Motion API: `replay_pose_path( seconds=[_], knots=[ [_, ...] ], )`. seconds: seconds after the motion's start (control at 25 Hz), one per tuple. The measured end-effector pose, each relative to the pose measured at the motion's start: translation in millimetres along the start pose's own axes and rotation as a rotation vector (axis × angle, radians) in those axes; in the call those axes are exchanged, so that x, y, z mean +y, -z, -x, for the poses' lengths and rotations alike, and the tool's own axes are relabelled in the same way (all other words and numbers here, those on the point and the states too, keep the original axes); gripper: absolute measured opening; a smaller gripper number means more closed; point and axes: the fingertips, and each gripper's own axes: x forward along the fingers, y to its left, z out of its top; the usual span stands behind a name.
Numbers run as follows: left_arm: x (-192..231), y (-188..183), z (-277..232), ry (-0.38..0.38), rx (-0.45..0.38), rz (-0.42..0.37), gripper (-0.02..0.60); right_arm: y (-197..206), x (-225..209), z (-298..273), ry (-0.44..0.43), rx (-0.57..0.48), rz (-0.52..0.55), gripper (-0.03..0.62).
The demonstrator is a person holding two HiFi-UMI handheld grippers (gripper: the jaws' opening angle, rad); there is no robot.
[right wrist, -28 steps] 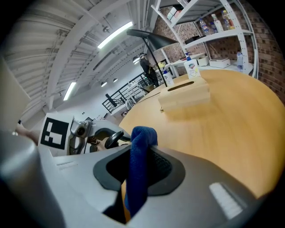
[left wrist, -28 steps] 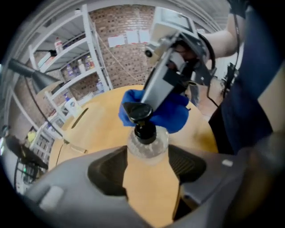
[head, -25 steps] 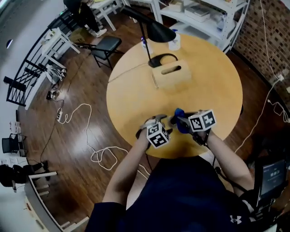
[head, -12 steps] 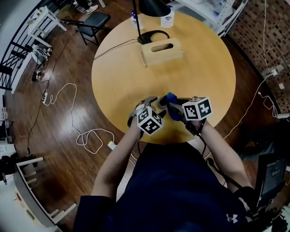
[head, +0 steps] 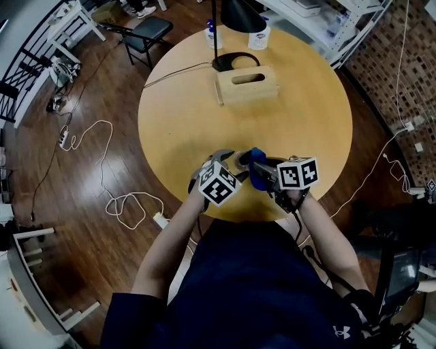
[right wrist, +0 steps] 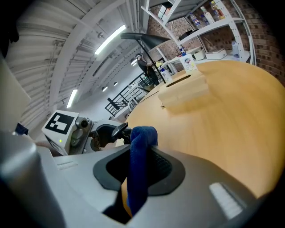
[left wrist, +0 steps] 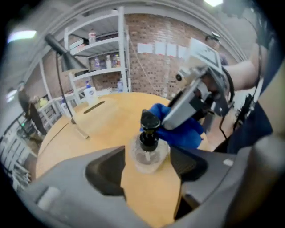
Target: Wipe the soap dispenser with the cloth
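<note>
Head view: a round wooden table (head: 306, 116), with both grippers over its near edge. The left gripper (left wrist: 149, 162) is clenched on the dispenser (left wrist: 148, 151), a clear bottle with a black pump (left wrist: 149, 122). Its jaws stand wide apart, one against each side of the bottle's body, and the bottle is close above the tabletop. The right gripper (right wrist: 138, 173) comes in from the right, its jaws nearly together and pinching a folded blue cloth (right wrist: 141, 147). The cloth's free end sticks out past the jaw tips. That end lies against the right side of the pump, just above the bottle's shoulder. At the far side of the table stand a wooden box (head: 246, 83) with a slot in its top and, just behind it, a black lamp (head: 242, 13).
</note>
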Motion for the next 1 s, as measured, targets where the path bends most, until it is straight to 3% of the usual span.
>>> replay_pose_path(
  seconds=[0.04, 0.08, 0.24, 0.36, 0.48, 0.64, 0.72, 0.84, 1.0],
  knots=[
    [-1, -2, -2, -0.011, -0.004, 0.01, 0.318, 2, 1, 1, 0.002, 0.008, 0.007, 0.081],
    [-2, -3, -5, -0.02, 0.007, -0.029, 0.318, 3, 1, 1, 0.006, 0.018, 0.02, 0.081],
    [-7, 0, -15, 0.013, 0.061, -0.288, 0.304, -15, -9, -7, 0.01, 0.02, 0.042, 0.081],
    [-8, 2, -14, 0.042, 0.08, -0.378, 0.304, -32, -16, -16, 0.009, -0.021, -0.016, 0.081],
    [-7, 6, -10, 0.02, 0.106, -0.368, 0.304, -31, -13, -15, -0.007, -0.038, -0.048, 0.081],
    [-1, 6, 4, -0.001, 0.125, -0.193, 0.304, -14, -3, -6, -0.045, 0.023, 0.011, 0.081],
    [-1, 4, 2, 0.0, 0.14, -0.169, 0.304, -11, -1, -5, -0.053, 0.06, 0.069, 0.081],
    [-5, 7, -9, 0.027, 0.181, -0.249, 0.3, -15, -1, -12, -0.072, 0.091, 0.114, 0.081],
    [-7, 8, -13, 0.15, 0.176, -0.491, 0.299, -29, -6, -21, -0.124, 0.068, 0.053, 0.081]
  ],
)
